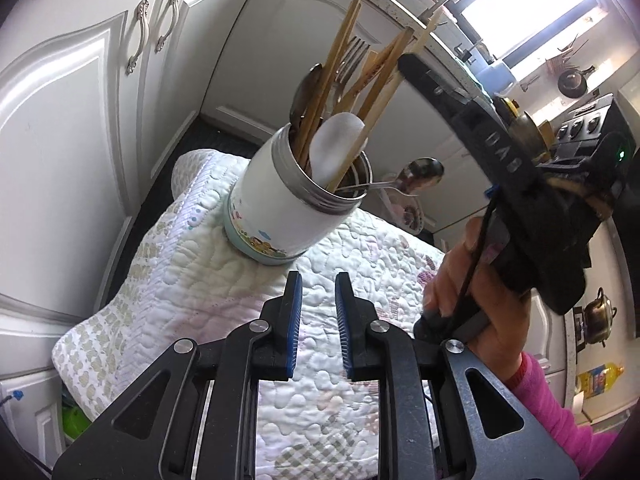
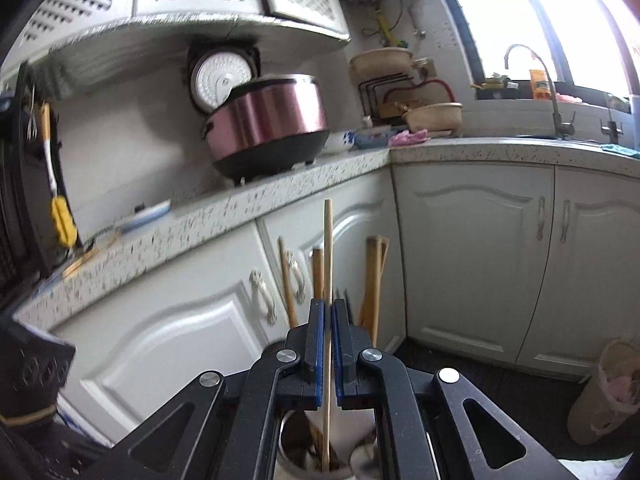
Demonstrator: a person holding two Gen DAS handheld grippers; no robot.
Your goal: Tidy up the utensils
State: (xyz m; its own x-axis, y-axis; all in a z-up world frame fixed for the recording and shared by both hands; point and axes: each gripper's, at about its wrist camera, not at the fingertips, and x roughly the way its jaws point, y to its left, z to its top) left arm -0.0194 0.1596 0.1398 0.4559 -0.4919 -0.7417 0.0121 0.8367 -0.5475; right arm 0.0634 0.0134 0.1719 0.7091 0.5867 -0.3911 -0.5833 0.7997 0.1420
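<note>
A white steel-rimmed jar (image 1: 280, 208) stands on a quilted cloth (image 1: 192, 300), filled with wooden chopsticks (image 1: 340, 52), a fork (image 1: 354, 54), metal spoons and a white spoon (image 1: 336, 144). My right gripper (image 2: 328, 306) is shut on a pale chopstick (image 2: 328, 248) that stands upright, its lower end down in the jar's mouth (image 2: 285, 436). In the left wrist view the right gripper's black fingers (image 1: 416, 68) reach over the jar, held by a hand (image 1: 480, 300) in a pink sleeve. My left gripper (image 1: 318, 292) hangs just in front of the jar, open, with nothing between its blue pads.
White cabinet doors (image 1: 80, 120) close in on the left and behind. A speckled counter (image 2: 240, 208) carries a pink rice cooker (image 2: 268, 128), bowls and a faucet (image 2: 556, 112). One metal spoon (image 1: 420, 172) sticks out over the jar's rim. A plate (image 1: 408, 212) lies beyond.
</note>
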